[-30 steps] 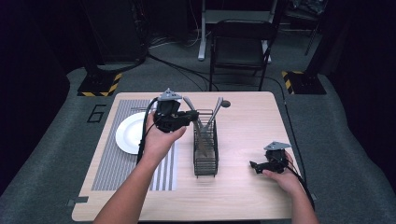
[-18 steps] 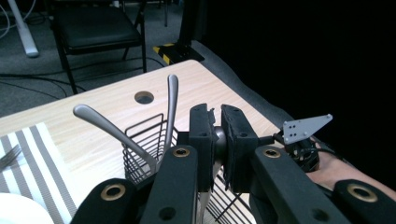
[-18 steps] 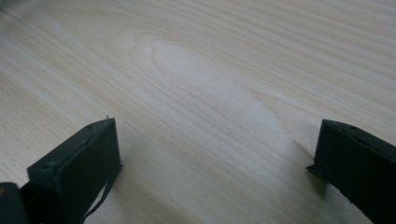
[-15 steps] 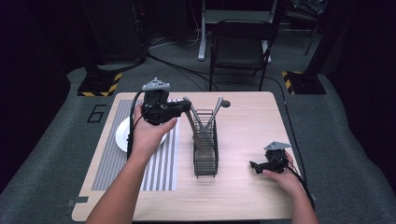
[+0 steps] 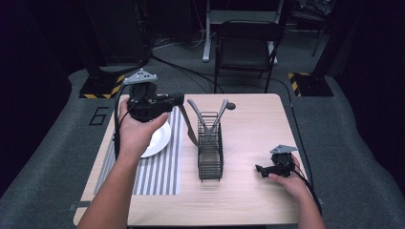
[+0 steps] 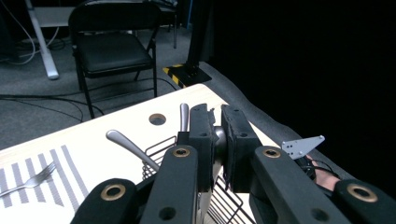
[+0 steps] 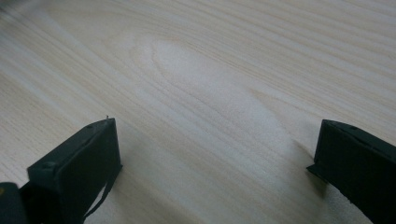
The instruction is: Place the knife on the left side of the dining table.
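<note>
The metal utensil (image 5: 189, 129) is slender and silver-grey; its type cannot be determined. Its upper end is clamped between the jaws of the left gripper (image 5: 179, 100). It hangs slanted above the table, just left of the wire caddy (image 5: 210, 160).

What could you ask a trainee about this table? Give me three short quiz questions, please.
1. True or false: the right gripper sits low over the bare table with its jaws wide apart and nothing between them.
2. The white plate lies on: A) the striped mat, B) the chair, C) the floor.
3. What does the left gripper have between its jaws, up beside the wire basket?

Key: 1 true. 2 A. 3 a utensil, pinched between shut jaws and hanging down from them.
</note>
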